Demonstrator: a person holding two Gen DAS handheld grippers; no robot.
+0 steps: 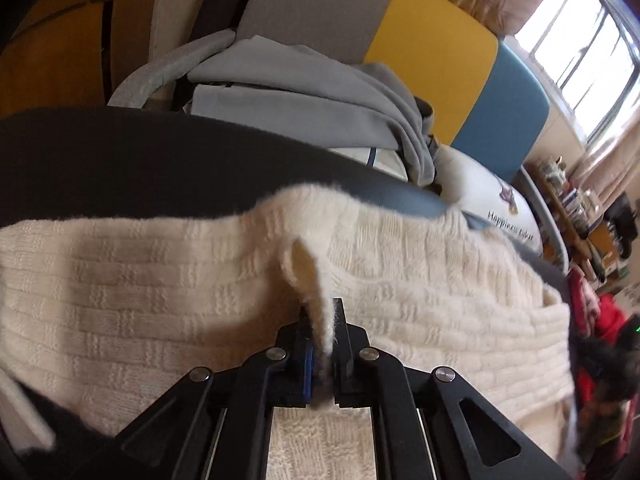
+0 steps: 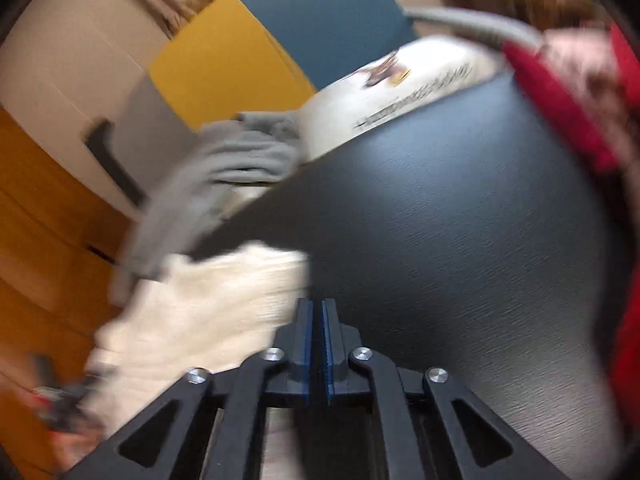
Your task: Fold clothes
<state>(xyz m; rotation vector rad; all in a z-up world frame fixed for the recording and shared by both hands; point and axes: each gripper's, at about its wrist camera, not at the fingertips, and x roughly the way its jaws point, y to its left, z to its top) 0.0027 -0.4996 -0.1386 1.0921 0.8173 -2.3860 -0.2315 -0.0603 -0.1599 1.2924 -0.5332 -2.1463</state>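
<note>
A cream knitted sweater (image 1: 200, 280) lies spread across a dark, finely grained table (image 1: 120, 160), its long axis running left to right. The knit is thick and fuzzy, with raised horizontal ribs. The left gripper (image 1: 323, 320) sits at the near edge of the sweater with its black, blue-padded fingers clenched on a pinched-up ridge of the wool, which rises as a small peak straight ahead of them.

The right gripper (image 2: 317, 320) hovers over bare table at the sweater's right end, its fingers pressed together with nothing visible between them. From there the cream knit (image 2: 208, 312) lies just to the left and slightly near. This view is blurred by motion.

The left gripper is the one already holding the cloth; most of the fabric stretches away to either side of it.

At the far edge of the table sit a heap of soft grey clothing (image 1: 304, 92) and a white printed cushion (image 1: 488, 196). Red fabric (image 2: 568, 108) lies at the far right.
</note>
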